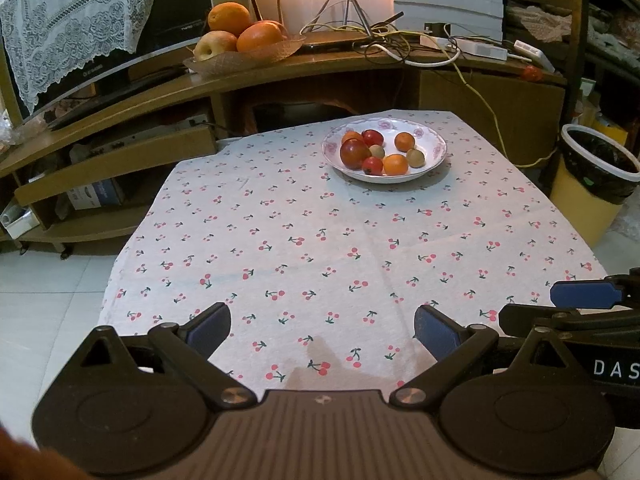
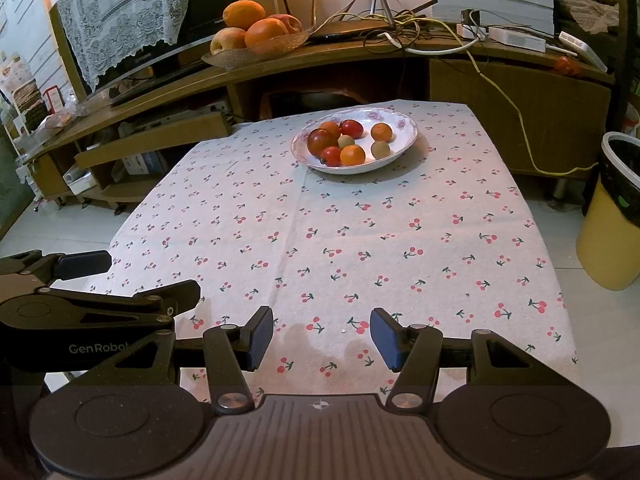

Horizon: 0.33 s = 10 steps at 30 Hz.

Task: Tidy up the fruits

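Both claws, left (image 1: 322,330) & right (image 2: 321,338), gape empty near cloth edge; fruits (image 1: 380,152), roundish w/ no clear long axis, fill plate (image 1: 434,160).

White tablecloth (image 1: 320,240) with red cherries; white plate (image 1: 434,158) rimmed with pink flowers.

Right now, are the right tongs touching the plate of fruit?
Apart. The right wrist view shows the right tongs open over bare cloth at the near edge, with the plate far across the table.

1 plate (image 1: 434,160) w/ 7 small fruits (image 1: 395,164); 1 basket (image 1: 248,58), 4 big fruits (image 1: 259,37); 1 bin (image 1: 592,196)
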### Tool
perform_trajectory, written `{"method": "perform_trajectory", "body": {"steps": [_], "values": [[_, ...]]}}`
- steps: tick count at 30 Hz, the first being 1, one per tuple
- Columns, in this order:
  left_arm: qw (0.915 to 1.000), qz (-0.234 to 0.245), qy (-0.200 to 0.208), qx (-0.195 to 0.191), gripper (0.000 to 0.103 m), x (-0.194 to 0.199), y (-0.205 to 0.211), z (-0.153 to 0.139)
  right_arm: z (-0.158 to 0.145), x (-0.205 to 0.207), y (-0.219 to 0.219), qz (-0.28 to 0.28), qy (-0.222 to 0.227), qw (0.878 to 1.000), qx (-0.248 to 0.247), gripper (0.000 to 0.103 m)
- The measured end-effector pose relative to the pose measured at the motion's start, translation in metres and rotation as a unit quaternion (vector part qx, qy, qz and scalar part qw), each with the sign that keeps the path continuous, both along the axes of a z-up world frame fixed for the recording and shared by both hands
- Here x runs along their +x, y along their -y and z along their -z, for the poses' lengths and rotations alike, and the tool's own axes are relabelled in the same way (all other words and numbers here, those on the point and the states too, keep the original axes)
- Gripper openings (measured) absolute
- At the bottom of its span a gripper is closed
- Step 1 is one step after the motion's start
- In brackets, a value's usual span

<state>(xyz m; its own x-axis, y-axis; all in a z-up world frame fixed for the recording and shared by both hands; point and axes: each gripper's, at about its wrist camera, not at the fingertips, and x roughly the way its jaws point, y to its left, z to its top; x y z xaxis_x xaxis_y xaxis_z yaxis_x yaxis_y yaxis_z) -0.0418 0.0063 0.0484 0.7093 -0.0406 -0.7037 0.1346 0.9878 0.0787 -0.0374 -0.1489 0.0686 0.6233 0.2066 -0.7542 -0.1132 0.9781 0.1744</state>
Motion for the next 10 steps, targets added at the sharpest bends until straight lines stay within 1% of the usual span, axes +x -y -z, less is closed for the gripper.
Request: {"method": "perform_trajectory", "body": {"steps": [10], "values": [[0.9999, -0.002, 0.009, 0.007, 0.103, -0.0026, 0.0019, -0.0010, 0.0008, -0.0014, -0.0023, 0.000, 0.001, 1.000, 0.000, 0.056]]}}
